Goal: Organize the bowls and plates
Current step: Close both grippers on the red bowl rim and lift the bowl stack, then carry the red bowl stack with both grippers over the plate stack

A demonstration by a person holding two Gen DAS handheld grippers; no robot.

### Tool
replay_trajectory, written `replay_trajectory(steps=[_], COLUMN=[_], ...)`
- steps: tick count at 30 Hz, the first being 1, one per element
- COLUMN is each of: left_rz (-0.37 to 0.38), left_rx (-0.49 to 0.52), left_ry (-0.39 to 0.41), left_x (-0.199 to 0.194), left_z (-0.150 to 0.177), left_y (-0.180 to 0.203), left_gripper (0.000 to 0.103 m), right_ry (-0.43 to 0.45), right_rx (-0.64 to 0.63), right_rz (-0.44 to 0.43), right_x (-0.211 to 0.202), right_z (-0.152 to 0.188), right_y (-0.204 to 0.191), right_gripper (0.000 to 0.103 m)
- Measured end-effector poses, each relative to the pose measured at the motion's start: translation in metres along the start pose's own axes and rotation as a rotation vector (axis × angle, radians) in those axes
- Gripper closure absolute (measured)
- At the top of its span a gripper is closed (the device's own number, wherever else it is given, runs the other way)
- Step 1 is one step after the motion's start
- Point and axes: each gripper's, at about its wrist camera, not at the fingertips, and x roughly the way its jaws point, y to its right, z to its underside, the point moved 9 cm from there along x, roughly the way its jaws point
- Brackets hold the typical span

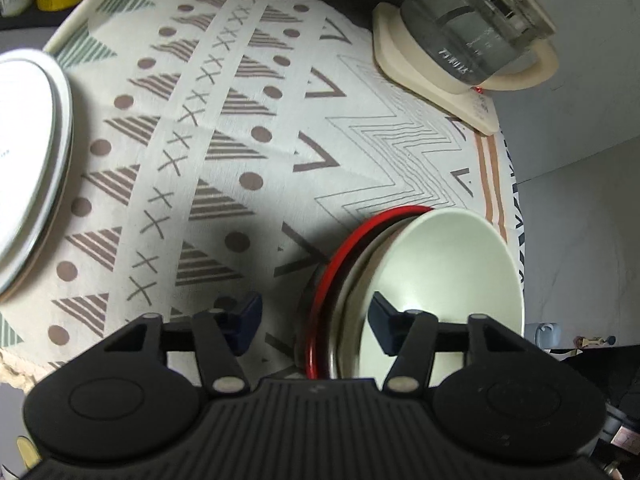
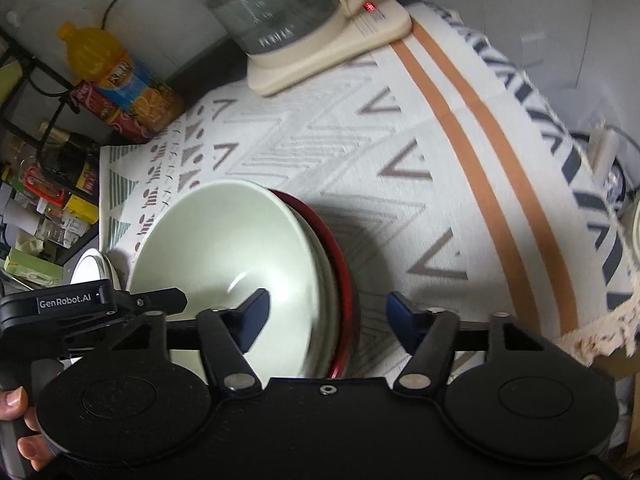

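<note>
A pale green bowl sits nested in other bowls inside a red-rimmed bowl on the patterned tablecloth. My left gripper is open, its jaws straddling the stack's left rim, one finger inside the green bowl. My right gripper is open and straddles the right rim of the same stack, left finger inside the green bowl, right finger outside the red bowl. A stack of white plates lies at the left in the left wrist view; its edge also shows in the right wrist view.
A glass kettle on a cream base stands at the back of the table. A juice bottle, a red packet and a cluttered shelf are at the back left. The cloth's fringed edge hangs at right.
</note>
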Motion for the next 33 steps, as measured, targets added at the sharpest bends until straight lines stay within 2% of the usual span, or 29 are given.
replay_trajectory(steps=[3, 8, 11, 13, 14, 18, 20, 33], left_rz=[0.012, 0.022, 0.034, 0.038, 0.038, 0.030, 0.034, 0.022], left_rx=[-0.039, -0.059, -0.076, -0.071, -0.067, -0.031, -0.025, -0.046], left_ry=[-0.018, -0.025, -0.031, -0.037, -0.041, -0.050, -0.061, -0.037], left_x=[0.007, 0.013, 0.016, 0.018, 0.019, 0.023, 0.025, 0.013], left_z=[0.003, 0.004, 0.004, 0.005, 0.005, 0.007, 0.008, 0.011], left_y=[-0.004, -0.005, -0.005, -0.005, -0.004, -0.002, 0.000, 0.000], left_gripper=[0.056, 0.060, 0.062, 0.066, 0.067, 0.068, 0.072, 0.072], right_ry=[-0.021, -0.049, -0.063, -0.079, -0.089, -0.123, -0.128, -0.111], right_rx=[0.019, 0.016, 0.003, 0.002, 0.003, 0.018, 0.018, -0.007], right_rz=[-0.011, -0.023, -0.031, -0.037, -0.042, -0.073, -0.084, -0.114], right_x=[0.005, 0.013, 0.017, 0.021, 0.022, 0.028, 0.029, 0.021], right_z=[0.003, 0.004, 0.003, 0.004, 0.005, 0.009, 0.011, 0.004], right_y=[0.005, 0.008, 0.008, 0.009, 0.010, 0.011, 0.011, 0.002], right_gripper=[0.053, 0.054, 0.059, 0.060, 0.064, 0.069, 0.071, 0.071])
